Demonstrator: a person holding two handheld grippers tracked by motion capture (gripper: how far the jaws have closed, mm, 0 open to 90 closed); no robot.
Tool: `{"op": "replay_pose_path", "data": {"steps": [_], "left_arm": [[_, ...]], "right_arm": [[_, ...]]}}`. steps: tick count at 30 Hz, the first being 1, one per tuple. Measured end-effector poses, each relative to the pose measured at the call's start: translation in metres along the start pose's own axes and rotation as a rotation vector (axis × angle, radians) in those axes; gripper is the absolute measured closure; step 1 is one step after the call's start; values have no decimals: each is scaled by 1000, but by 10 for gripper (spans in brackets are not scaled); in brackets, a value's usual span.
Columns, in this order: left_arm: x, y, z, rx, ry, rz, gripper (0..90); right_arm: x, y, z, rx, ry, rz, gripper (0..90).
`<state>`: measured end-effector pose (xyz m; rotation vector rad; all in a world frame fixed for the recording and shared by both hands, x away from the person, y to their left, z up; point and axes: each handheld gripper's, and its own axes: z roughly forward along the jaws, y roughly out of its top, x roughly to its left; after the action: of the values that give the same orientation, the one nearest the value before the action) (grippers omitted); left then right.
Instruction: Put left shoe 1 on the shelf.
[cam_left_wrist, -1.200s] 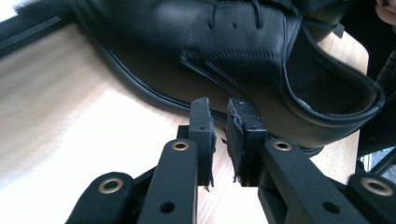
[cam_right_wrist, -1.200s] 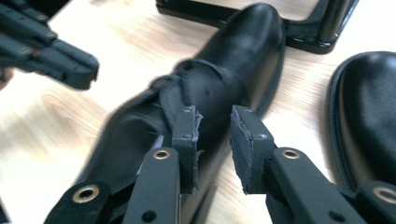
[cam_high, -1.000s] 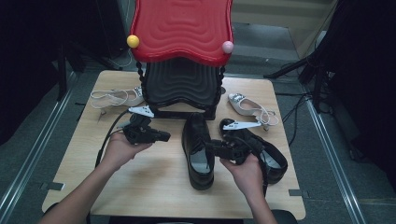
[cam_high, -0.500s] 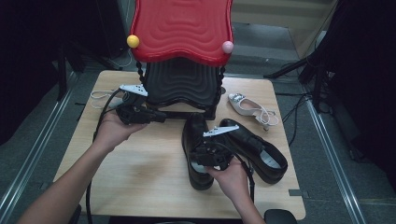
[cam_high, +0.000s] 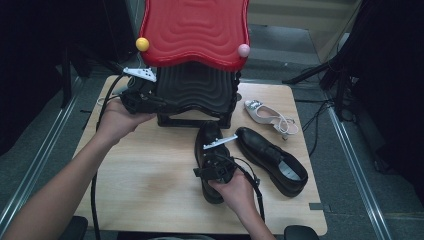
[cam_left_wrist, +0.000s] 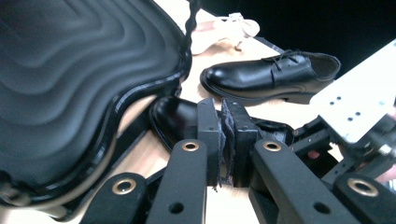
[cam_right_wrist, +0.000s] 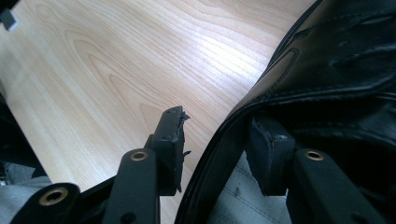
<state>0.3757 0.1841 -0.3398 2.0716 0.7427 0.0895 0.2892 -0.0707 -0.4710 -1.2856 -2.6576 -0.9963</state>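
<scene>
The right gripper (cam_high: 214, 167) straddles the side wall of the glossy black leather lace-up shoe (cam_high: 210, 150) lying on the pale wooden table (cam_high: 150, 170): one jaw stands outside the collar over bare wood, the other inside against the grey lining. Its jaws have just been opening, and the outer pad stands clear of the leather, so it grips nothing yet; by my reading it is placed this way to pinch the wall and lift the shoe. The shoe is dark and shiny, with a stitched collar rim, and its mate (cam_high: 272, 160) lies just beyond the inner jaw. The left gripper (cam_high: 165, 103) is closed and empty, held up against the black ribbed shelf of the rack (cam_high: 195, 90), well ahead of the shoe.
</scene>
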Motion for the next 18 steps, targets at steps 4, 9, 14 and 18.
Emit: {"op": "replay_pose_path", "data": {"steps": [4, 9, 14, 18], "left_arm": [[2, 15, -5, -1, 8, 18, 867], [3, 37, -11, -11, 18, 33, 866], [7, 60, -20, -39, 26, 45, 867], [8, 80, -27, -41, 63, 62, 867]], "right_arm": [[-4, 2, 5, 17, 2, 38, 620], [-5, 3, 9, 27, -5, 42, 626], [-7, 3, 11, 37, 5, 44, 633], [-7, 3, 11, 47, 3, 59, 656]]}}
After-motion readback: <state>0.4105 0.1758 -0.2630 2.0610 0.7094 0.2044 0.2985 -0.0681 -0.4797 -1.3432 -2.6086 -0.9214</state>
